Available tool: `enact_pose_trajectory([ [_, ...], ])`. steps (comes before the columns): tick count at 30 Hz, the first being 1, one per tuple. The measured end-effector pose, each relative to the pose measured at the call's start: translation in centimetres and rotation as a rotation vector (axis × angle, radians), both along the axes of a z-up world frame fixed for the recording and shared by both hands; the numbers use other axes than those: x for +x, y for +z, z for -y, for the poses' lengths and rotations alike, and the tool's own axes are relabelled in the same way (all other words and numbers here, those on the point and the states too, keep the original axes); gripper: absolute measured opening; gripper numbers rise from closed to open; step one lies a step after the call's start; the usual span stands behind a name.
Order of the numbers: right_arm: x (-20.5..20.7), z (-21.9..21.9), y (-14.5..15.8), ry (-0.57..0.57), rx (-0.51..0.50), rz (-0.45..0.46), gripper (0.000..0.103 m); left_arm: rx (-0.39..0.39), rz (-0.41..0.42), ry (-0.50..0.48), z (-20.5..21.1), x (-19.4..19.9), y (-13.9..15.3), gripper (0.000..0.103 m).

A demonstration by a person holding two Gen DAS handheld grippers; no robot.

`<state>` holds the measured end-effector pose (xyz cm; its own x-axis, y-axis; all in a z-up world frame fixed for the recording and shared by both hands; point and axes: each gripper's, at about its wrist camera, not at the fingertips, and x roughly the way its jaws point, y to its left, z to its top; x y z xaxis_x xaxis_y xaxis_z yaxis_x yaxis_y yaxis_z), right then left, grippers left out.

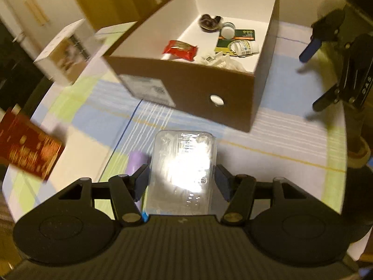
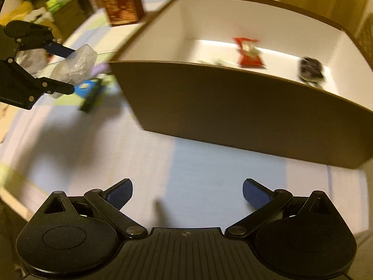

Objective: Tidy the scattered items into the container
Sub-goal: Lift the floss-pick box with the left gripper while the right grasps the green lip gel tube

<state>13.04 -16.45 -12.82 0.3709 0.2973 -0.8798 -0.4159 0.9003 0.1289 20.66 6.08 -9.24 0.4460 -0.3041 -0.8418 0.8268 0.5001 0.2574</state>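
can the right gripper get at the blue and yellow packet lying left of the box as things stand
Probably not directly: the right gripper is open and free, but the left gripper, holding a clear plastic pack, hangs over the packet.

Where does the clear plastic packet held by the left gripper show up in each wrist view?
Left wrist: clear plastic packet, bottom centre, between the left gripper's fingers.
Right wrist: same packet, far left, clamped in the left gripper.
Shared landmark: brown box holding the red snack packet.
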Motion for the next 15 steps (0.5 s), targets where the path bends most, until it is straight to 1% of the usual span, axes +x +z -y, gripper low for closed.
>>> enact_pose_trajectory([
  [4, -0.8, -2.6, 0.4, 0.097, 0.060, 0.002, 0.103, -0.037, -0.004, 0.103, -3.3, -2.2, 1.4, 0.057],
  [7, -1.3, -5.4, 0.7, 0.172, 0.093, 0.033, 0.103, -0.067, -0.013, 0.181, -6.0, -3.2, 2.2, 0.057],
  [8, -1.5, -6.4, 0.7, 0.197, 0.099, 0.049, 0.096, -0.072, -0.015, 0.201, -6.7, -3.5, 2.3, 0.057],
  [9, -1.6, -7.5, 0.7, 0.222, 0.102, 0.053, 0.080, -0.072, -0.015, 0.221, -7.4, -3.8, 2.2, 0.057],
  [10, -1.5, -8.5, 0.6, 0.238, 0.105, 0.053, 0.076, -0.070, -0.018, 0.237, -7.9, -4.1, 2.2, 0.057],
  [14, -0.7, -11.6, 0.5, 0.210, 0.141, 0.089, 0.076, -0.067, -0.022, 0.292, -9.8, -5.0, 1.8, 0.057],
  [15, -0.4, -12.3, 0.5, 0.188, 0.148, 0.107, 0.070, -0.072, -0.023, 0.306, -10.2, -5.3, 1.7, 0.057],
])
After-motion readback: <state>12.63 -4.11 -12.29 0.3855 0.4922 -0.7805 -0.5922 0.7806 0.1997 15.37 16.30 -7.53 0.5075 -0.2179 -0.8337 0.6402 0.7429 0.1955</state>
